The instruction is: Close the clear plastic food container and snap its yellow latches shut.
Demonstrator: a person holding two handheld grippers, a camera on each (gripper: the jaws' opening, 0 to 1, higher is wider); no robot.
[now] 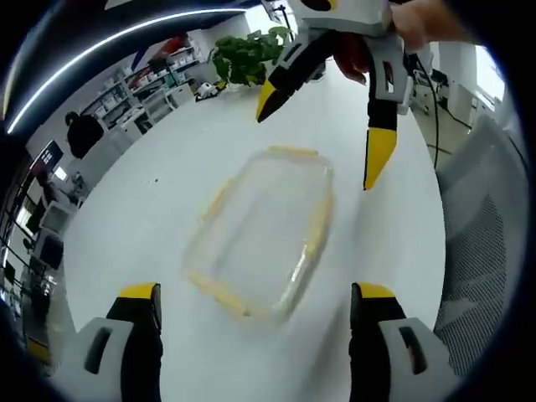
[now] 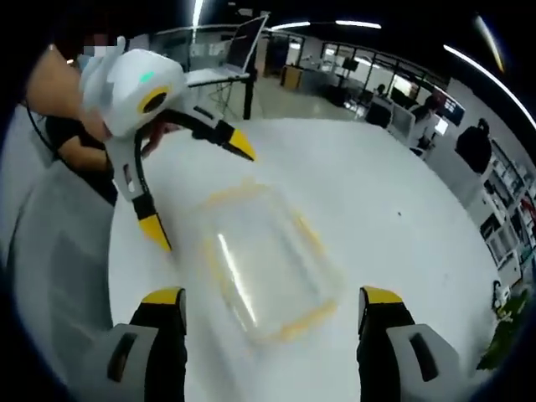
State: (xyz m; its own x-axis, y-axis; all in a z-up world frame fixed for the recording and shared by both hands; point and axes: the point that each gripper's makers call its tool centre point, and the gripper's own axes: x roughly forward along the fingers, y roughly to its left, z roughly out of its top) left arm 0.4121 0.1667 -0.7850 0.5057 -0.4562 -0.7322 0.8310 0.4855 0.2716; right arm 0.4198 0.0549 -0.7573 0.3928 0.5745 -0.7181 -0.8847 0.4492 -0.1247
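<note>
Both my tongs are spread wide and hold nothing: left tongs [image 1: 255,306] near, right tongs [image 1: 322,138] far across the clear container [image 1: 264,239], which sits mid-bench [image 1: 151,226]. Pressing one yellow latch [image 1: 295,151] could skid the light box sideways unless the other tongs brace it.

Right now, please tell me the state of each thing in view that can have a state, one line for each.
Clear plastic food container: resting on the white table, free of both grippers; blurred, so lid closure unclear.
Yellow latches: along its edges; snapped or not cannot be told.
Left gripper: jaws wide open, empty, above the table.
Right gripper: jaws wide open, empty, beyond the container.
</note>
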